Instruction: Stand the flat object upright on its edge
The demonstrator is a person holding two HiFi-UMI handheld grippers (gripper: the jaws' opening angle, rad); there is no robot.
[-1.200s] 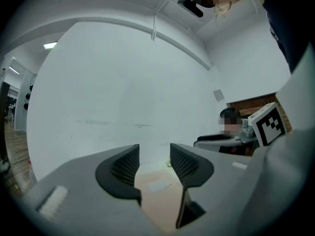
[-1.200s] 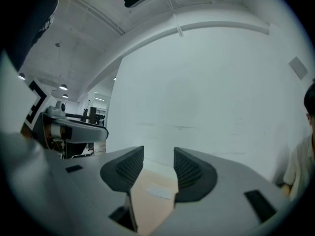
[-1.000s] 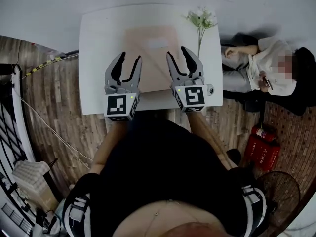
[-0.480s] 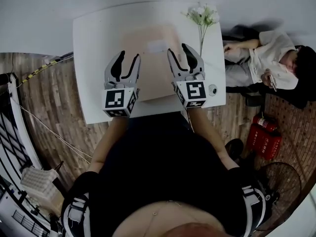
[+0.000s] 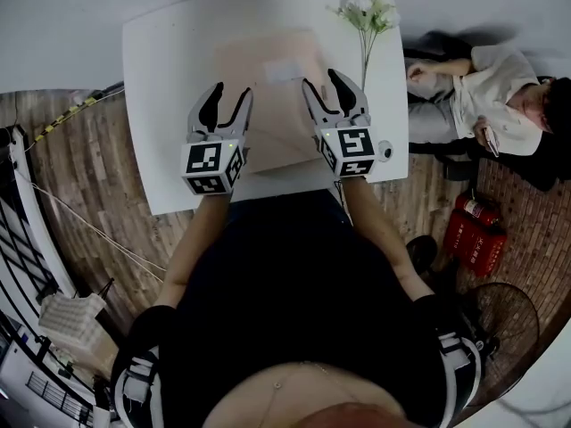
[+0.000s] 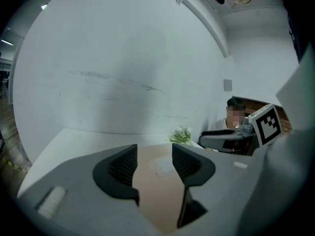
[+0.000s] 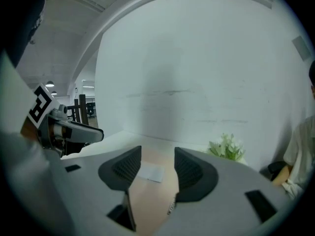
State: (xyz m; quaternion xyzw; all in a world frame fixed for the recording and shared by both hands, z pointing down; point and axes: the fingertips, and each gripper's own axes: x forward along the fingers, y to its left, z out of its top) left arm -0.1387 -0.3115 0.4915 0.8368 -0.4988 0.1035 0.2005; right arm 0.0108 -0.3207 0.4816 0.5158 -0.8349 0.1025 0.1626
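A flat tan envelope (image 5: pixel 268 105) with a white label (image 5: pixel 284 69) lies flat on the white table (image 5: pixel 169 87). My left gripper (image 5: pixel 230 93) hovers over its near left edge, and my right gripper (image 5: pixel 323 81) over its near right edge. Both pairs of jaws are opening and hold nothing. In the left gripper view the envelope (image 6: pixel 157 191) shows through the gap of the left gripper (image 6: pixel 153 154), lying on the table below and beyond it. In the right gripper view the envelope (image 7: pixel 150 193) and label (image 7: pixel 150 172) show the same way below the right gripper (image 7: pixel 157 154).
White flowers (image 5: pixel 366 12) lie at the table's far right corner. A small round object (image 5: pixel 384 152) sits at the near right edge. A seated person (image 5: pixel 482 87) is just right of the table, with red fire extinguishers (image 5: pixel 473 239) on the wooden floor. A wall stands behind the table.
Both grippers have moved a little forward over the envelope, and their jaws stand slightly wider. The envelope has not moved.
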